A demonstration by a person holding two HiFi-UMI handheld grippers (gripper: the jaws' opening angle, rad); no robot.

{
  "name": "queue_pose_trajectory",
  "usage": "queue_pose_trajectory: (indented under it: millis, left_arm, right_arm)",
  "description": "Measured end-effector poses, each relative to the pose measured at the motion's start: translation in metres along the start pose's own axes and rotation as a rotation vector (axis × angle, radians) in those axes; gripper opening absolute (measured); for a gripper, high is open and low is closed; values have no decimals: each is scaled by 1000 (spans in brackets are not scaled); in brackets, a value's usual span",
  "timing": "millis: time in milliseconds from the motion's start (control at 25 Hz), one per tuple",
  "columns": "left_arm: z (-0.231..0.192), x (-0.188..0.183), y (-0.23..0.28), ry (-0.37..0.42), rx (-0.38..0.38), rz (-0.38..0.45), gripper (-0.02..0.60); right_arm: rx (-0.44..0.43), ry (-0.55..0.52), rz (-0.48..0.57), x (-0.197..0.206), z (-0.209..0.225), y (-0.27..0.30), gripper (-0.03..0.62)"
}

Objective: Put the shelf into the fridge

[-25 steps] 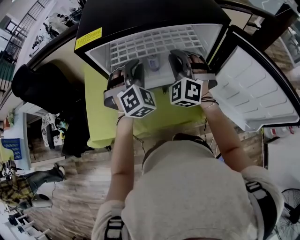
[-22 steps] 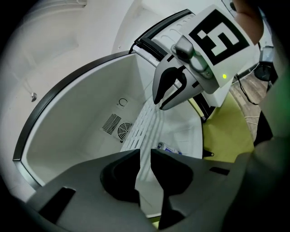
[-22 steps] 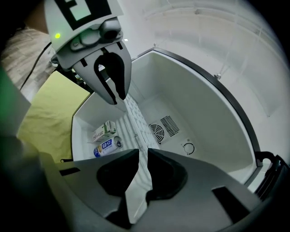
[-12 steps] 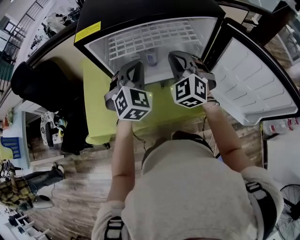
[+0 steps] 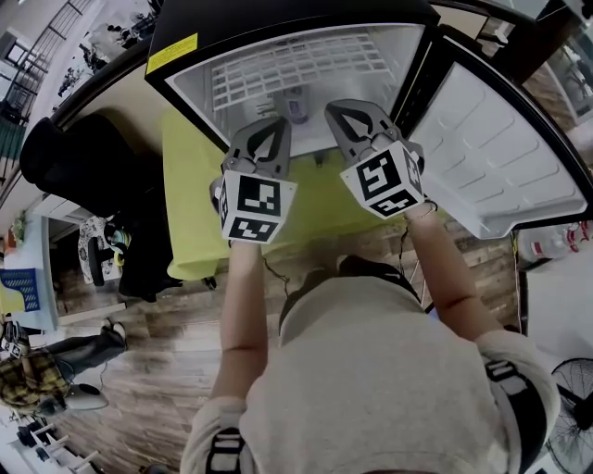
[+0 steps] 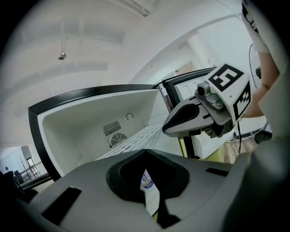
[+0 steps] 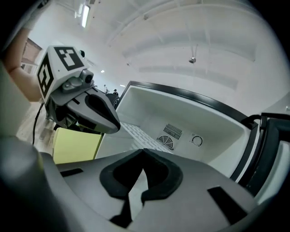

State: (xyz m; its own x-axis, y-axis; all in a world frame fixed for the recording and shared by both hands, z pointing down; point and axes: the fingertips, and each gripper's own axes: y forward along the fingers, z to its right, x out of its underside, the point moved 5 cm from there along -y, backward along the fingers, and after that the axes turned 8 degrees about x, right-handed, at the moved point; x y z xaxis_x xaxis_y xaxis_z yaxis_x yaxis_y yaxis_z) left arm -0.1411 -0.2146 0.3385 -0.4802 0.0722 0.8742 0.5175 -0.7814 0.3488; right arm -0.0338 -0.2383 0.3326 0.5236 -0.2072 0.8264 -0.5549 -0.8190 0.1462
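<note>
Hovering at the fridge (image 5: pixel 278 18) mouth, my left gripper (image 5: pixel 275 123) and right gripper (image 5: pixel 335 109) are pressed together, empty, the right's jaws just closed. The shelf (image 5: pixel 296 74) lies inside, seemingly seated. Next, I judge: shutting the door (image 5: pixel 500 157).

White wire-grid shelf (image 5: pixel 296 76) lies flat inside fridge (image 5: pixel 278 17), reaching back wall with fan vent. Fridge: black casing, white interior, yellow label (image 5: pixel 174 75) on rim, door (image 5: pixel 505 157) open at right.
</note>
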Motion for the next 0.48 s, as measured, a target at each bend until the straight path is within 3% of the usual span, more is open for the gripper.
queue_pose_trajectory:
  millis: [280,480]
  left_arm:
    - [13,3,-3,14,51,0,14]
    - [20,-4,-8,-84,103,95,14]
  right_arm:
    - [-17,186,51,-6,-4,-14,12]
    - [-46,286,80,-4,-11,-21,12]
